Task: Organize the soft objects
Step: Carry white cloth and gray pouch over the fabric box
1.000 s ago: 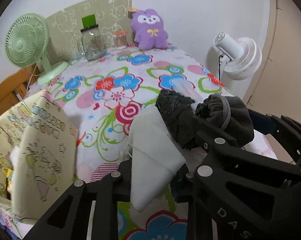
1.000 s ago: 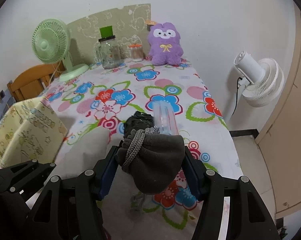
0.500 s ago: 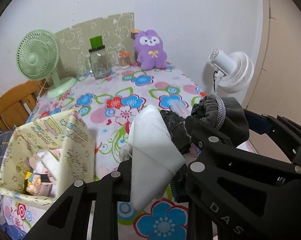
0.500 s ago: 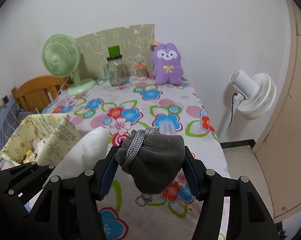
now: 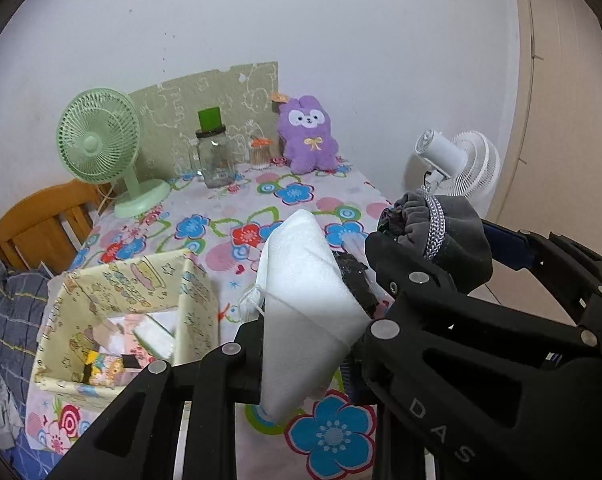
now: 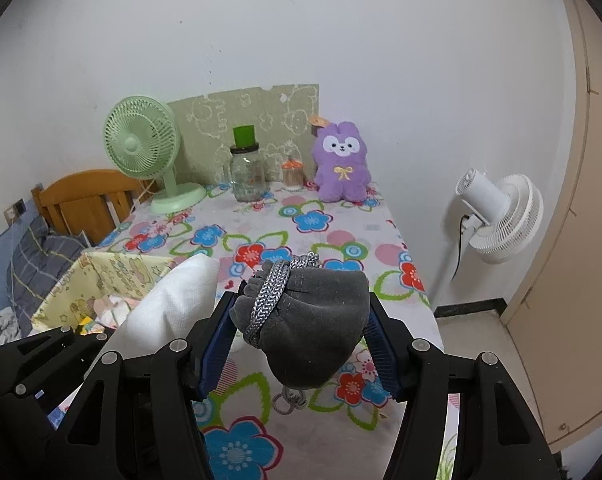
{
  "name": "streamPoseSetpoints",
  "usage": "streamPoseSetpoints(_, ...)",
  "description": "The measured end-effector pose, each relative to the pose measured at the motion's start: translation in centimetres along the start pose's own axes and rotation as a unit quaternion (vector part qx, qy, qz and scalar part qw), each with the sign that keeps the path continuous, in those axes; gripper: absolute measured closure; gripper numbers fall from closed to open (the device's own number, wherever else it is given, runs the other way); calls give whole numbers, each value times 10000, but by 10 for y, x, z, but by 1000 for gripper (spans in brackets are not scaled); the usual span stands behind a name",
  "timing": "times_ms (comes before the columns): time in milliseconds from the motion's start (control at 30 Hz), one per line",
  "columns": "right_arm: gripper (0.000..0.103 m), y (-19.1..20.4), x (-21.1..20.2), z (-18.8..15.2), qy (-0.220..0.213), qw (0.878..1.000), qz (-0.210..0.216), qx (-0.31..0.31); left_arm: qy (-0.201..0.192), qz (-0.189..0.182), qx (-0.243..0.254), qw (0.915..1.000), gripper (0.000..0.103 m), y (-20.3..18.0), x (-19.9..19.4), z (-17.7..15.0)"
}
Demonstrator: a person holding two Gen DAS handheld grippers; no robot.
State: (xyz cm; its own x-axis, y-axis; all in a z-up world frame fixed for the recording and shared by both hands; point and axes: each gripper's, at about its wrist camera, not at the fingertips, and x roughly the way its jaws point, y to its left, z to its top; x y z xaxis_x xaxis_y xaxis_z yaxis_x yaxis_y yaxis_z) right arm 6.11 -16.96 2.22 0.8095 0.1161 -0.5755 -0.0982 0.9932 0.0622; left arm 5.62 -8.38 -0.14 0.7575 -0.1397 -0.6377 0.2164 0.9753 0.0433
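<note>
Landmark: the yellow printed fabric bin, shown at the left edge of the flowered bench. Several soft items are already seen lying inside it, so part of the sorting is judged to be done.

Just right of the bin, a folded white cloth is held clear of the bench by the left claw, whose jaws are closed nearly together on the cloth's lower end. A crumpled black item is visible just beyond the cloth; whether it rests on the bench cannot be told.

Further right of the bin, a grey drawstring pouch is clamped between the blue pads of the right claw, set about half open around its bulk and held above the bench.

Both carried items are judged not yet deposited. Far behind the bin, a purple plush toy is seen upright against the wall, possibly left to collect.
</note>
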Motion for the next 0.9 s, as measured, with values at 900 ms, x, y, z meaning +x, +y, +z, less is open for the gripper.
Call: streamPoseSetpoints(900,38,66,16,21,-8,9989,433,-198,-219,448,-167,9986,76,69,-11,4)
